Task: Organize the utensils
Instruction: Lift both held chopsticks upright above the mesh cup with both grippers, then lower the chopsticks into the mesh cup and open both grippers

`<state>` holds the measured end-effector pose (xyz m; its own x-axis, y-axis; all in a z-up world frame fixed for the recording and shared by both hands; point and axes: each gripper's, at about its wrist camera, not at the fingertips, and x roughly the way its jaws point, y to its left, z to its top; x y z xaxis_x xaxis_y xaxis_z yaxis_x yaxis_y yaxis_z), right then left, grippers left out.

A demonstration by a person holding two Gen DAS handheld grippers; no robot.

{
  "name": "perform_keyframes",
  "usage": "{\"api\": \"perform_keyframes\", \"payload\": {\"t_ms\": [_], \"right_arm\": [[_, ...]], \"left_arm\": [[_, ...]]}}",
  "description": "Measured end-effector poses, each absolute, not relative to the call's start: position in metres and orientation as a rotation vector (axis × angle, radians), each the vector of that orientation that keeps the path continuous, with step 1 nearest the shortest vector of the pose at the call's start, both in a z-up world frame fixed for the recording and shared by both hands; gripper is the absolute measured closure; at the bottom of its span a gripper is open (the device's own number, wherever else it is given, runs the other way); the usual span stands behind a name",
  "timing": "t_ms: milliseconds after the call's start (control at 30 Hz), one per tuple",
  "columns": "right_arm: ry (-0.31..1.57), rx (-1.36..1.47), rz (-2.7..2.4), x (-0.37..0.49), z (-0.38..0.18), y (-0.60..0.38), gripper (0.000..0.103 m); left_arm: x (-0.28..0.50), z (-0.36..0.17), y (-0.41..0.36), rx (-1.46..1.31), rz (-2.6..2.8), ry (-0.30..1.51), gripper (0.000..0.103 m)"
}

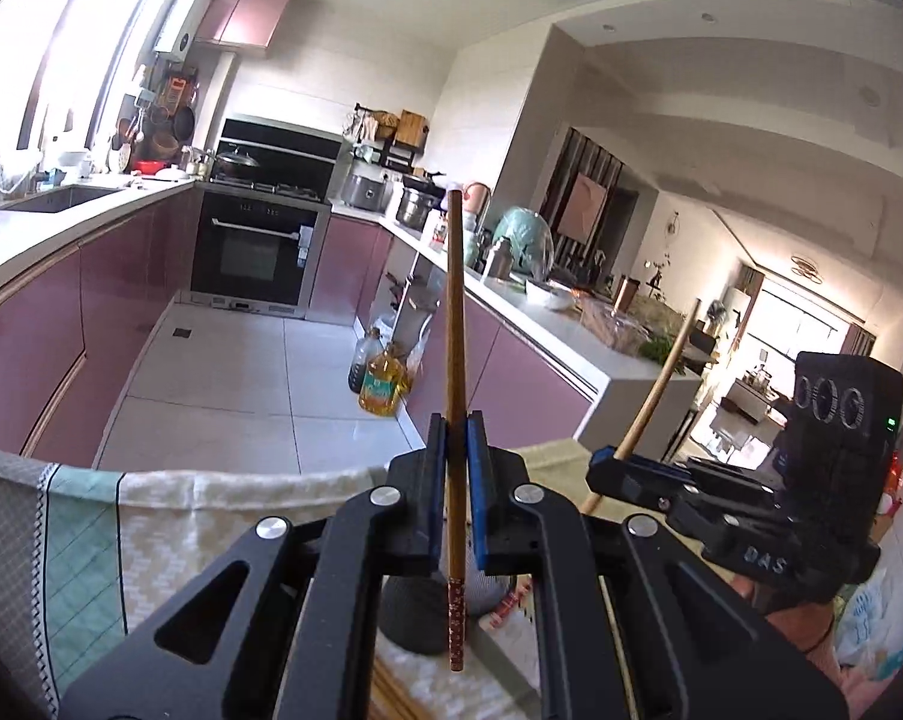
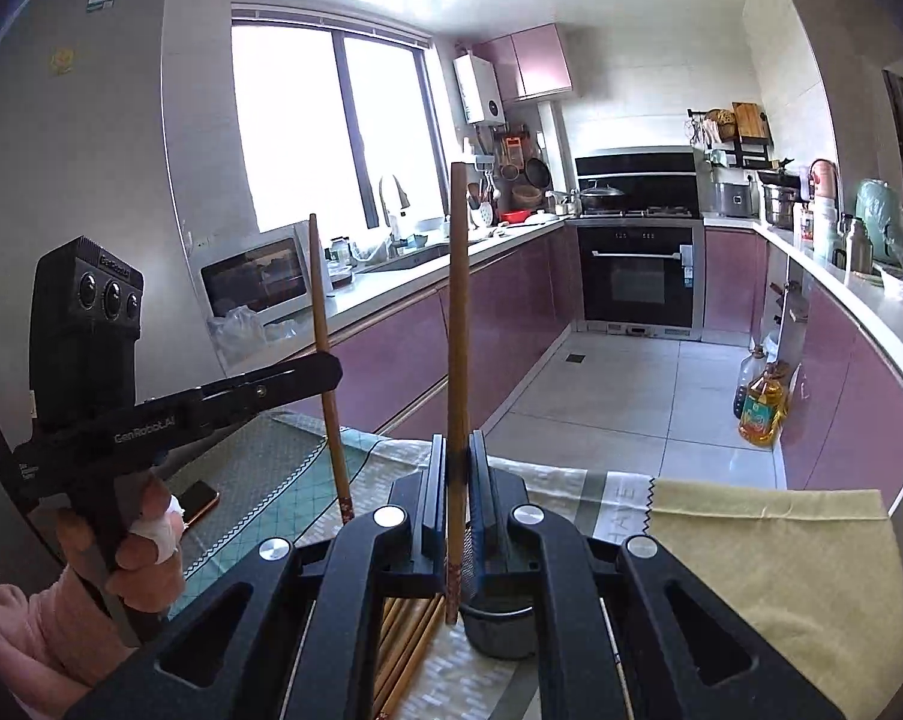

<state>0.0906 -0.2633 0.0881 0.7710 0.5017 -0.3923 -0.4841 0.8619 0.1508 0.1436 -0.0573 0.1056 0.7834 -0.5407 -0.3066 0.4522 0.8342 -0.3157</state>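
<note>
My left gripper (image 1: 456,438) is shut on a brown wooden chopstick (image 1: 455,312) and holds it upright above the table. My right gripper (image 2: 456,456) is shut on a second wooden chopstick (image 2: 456,312), also upright. Each gripper shows in the other's view: the right one at the right of the left wrist view (image 1: 607,461), the left one at the left of the right wrist view (image 2: 325,369), with its chopstick (image 2: 325,360). Below the grippers stands a dark mesh utensil cup (image 2: 499,624). Several more chopsticks (image 2: 406,642) lie on the cloth beside it.
The table is covered by a checked cloth (image 2: 577,495) and a yellow cloth (image 2: 769,546). A phone (image 2: 196,501) lies at the left. Beyond are pink kitchen cabinets (image 2: 499,312), an oven (image 2: 640,276) and oil bottles (image 2: 763,402) on the floor.
</note>
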Motion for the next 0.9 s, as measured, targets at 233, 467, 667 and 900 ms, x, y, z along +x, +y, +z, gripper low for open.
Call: {"api": "perform_keyframes", "payload": {"t_ms": [233, 467, 667, 900], "right_arm": [[0.400, 0.045, 0.505, 0.103, 0.097, -0.271, 0.097], [0.474, 0.033, 0.489, 0.126, 0.072, -0.264, 0.097], [0.635, -0.002, 0.502, 0.145, 0.040, -0.254, 0.097], [0.773, -0.022, 0.483, 0.169, 0.018, -0.243, 0.097]], "left_arm": [[0.170, 0.115, -0.083, -0.237, -0.523, 0.373, 0.096], [0.187, 0.087, -0.104, -0.194, -0.484, 0.411, 0.095], [0.197, 0.052, -0.111, -0.157, -0.481, 0.496, 0.095], [0.209, 0.028, -0.116, -0.114, -0.484, 0.557, 0.095]]}}
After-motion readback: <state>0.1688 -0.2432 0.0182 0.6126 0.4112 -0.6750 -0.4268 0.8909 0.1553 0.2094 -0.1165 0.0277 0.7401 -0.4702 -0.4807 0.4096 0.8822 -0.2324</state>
